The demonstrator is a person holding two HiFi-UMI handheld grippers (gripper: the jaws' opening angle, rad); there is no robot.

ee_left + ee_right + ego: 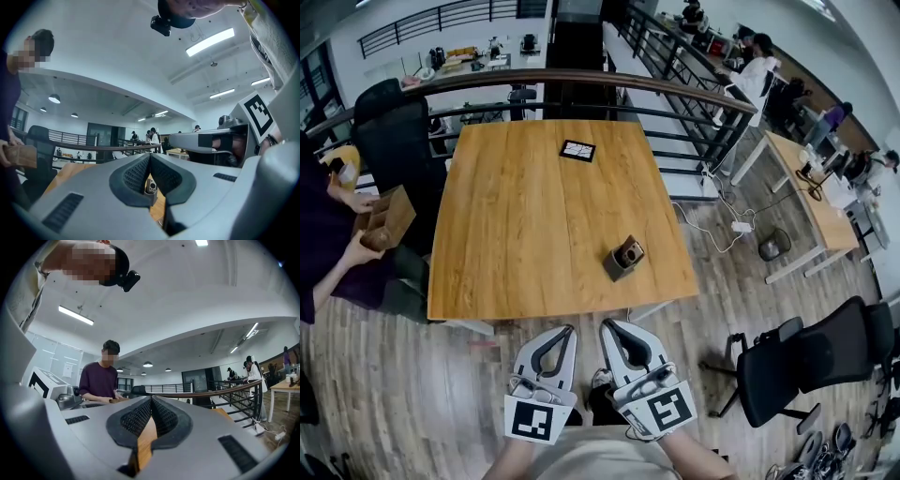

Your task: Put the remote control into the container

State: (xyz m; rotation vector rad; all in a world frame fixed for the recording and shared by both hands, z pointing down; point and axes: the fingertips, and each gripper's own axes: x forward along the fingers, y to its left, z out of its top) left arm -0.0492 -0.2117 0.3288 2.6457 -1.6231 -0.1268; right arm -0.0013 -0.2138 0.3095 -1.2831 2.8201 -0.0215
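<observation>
On the wooden table (525,216), near its front right corner, stands a small dark container (619,262) with a brownish remote control (630,251) at its top; I cannot tell how deep it sits. In the left gripper view the remote control (150,186) shows upright through the slit below the tips. My left gripper (566,330) (150,157) and right gripper (608,325) (151,399) hang side by side just short of the table's front edge. Both are shut with nothing between the jaws.
A black square marker card (577,150) lies at the table's far side. At the left a person in a purple top (323,244) holds a wooden box (386,217), by a black chair (394,131). A railing (581,77) runs behind the table; another office chair (811,361) stands right.
</observation>
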